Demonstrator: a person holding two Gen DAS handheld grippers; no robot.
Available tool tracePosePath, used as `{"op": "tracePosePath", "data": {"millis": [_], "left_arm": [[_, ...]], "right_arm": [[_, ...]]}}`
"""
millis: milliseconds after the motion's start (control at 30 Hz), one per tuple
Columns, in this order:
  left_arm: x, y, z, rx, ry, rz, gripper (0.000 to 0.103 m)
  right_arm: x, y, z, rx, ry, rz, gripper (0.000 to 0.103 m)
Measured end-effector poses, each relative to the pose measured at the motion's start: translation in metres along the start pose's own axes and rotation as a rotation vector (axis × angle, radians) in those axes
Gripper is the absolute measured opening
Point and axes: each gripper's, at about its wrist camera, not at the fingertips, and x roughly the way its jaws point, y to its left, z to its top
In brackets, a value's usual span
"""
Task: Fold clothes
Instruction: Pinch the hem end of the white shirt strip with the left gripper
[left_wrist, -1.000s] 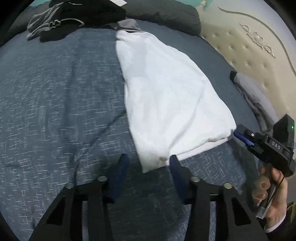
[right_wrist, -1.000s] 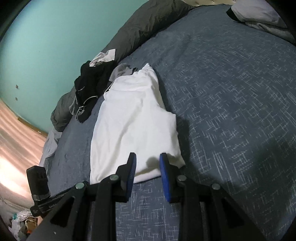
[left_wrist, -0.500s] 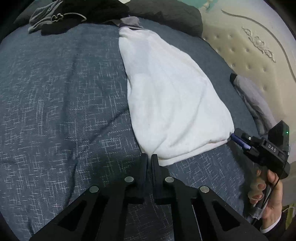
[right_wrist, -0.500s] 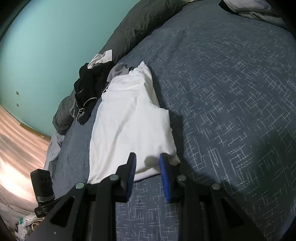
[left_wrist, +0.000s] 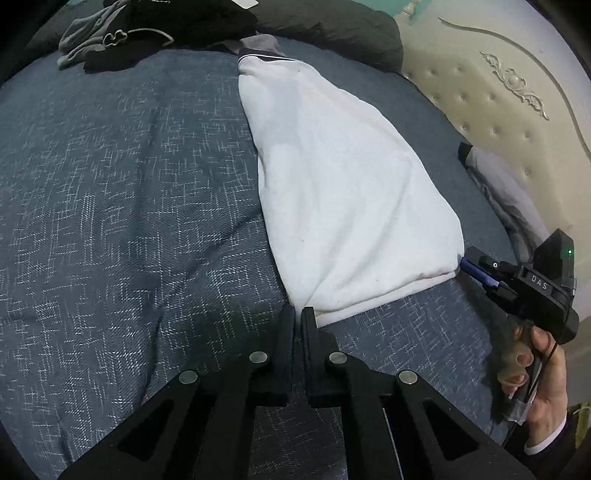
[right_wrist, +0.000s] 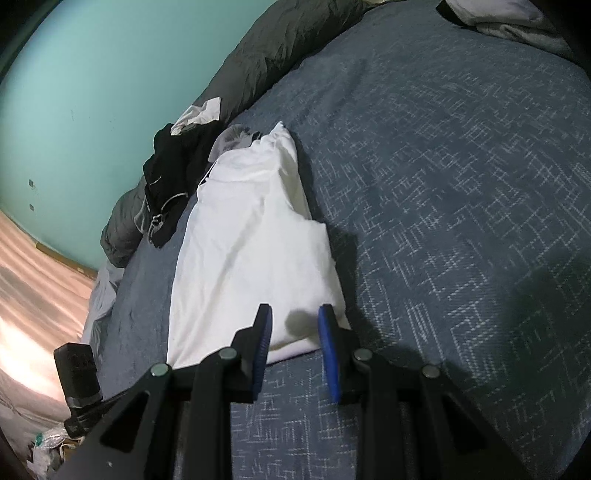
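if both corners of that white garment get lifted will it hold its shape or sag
Likely sags: the white garment lies soft and creased on the bedspread. Probably light, being thin cloth. Its folded layers may slide apart, since the left gripper pinches only a corner and the right gripper straddles the other.

We see left gripper (left_wrist: 298, 314) with jaws pressed together on near corner of white garment (left_wrist: 343, 192). Garment lies long on blue bedspread (left_wrist: 122, 221). At right, right gripper (left_wrist: 466, 264) touches garment's other near corner, held by hand (left_wrist: 541, 376). Dark clothes pile (left_wrist: 147, 33) far behind; cream headboard (left_wrist: 498, 92) at right.
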Motion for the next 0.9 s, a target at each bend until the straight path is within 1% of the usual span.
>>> {"op": "tracePosePath", "data": {"millis": [33,67,100,233,300,333,400,433,467,533,567,600,633,833,900], "left_arm": [[0.000,0.001,0.000,0.000,-0.001,0.000,0.004],[-0.002,0.001,0.001,-0.003,-0.006,0.000,0.004],[-0.003,0.002,0.001,-0.005,-0.012,0.000,0.004],[-0.009,0.006,0.001,-0.006,-0.023,-0.002,0.004],[-0.010,0.007,0.000,-0.002,-0.022,-0.002,0.004],[-0.003,0.000,0.000,-0.007,-0.022,-0.007,0.004],[-0.002,0.000,-0.001,-0.007,-0.020,-0.007,0.003],[-0.002,0.000,-0.001,-0.004,-0.018,-0.005,0.004],[-0.001,0.000,-0.002,-0.002,-0.017,-0.004,0.004],[0.000,-0.001,-0.001,-0.002,-0.015,-0.001,0.004],[0.001,-0.001,-0.001,-0.003,-0.014,-0.001,0.004],[0.001,-0.002,-0.001,-0.004,-0.014,-0.001,0.004],[0.002,-0.002,-0.001,-0.006,-0.013,0.000,0.004],[0.003,-0.002,-0.002,-0.008,-0.010,0.003,0.004],[0.003,-0.002,-0.002,-0.004,-0.010,0.006,0.004]], "right_arm": [[0.000,0.001,0.000,-0.008,0.000,-0.004,0.012],[0.000,0.002,0.000,-0.014,0.000,-0.010,0.004],[-0.003,0.003,0.001,-0.012,-0.005,-0.007,0.002],[-0.021,0.006,0.002,0.009,-0.042,0.042,0.000],[-0.024,0.007,0.002,0.001,-0.045,0.040,0.000],[-0.022,0.005,0.000,0.011,-0.039,0.033,0.000],[-0.016,-0.002,-0.003,0.036,-0.024,0.014,0.000],[-0.015,-0.004,-0.003,0.040,-0.023,0.001,0.001],[-0.014,-0.005,-0.002,0.043,-0.024,-0.012,0.004],[-0.013,-0.007,0.001,0.055,-0.026,-0.015,0.006],[-0.013,-0.006,0.002,0.057,-0.026,-0.010,0.016],[-0.011,-0.005,0.003,0.049,-0.021,-0.009,0.029],[-0.009,-0.003,0.005,0.037,-0.017,-0.021,0.033],[0.003,0.001,0.004,0.004,0.004,-0.047,0.033],[0.006,0.007,0.003,-0.043,-0.002,-0.070,0.025]]}}
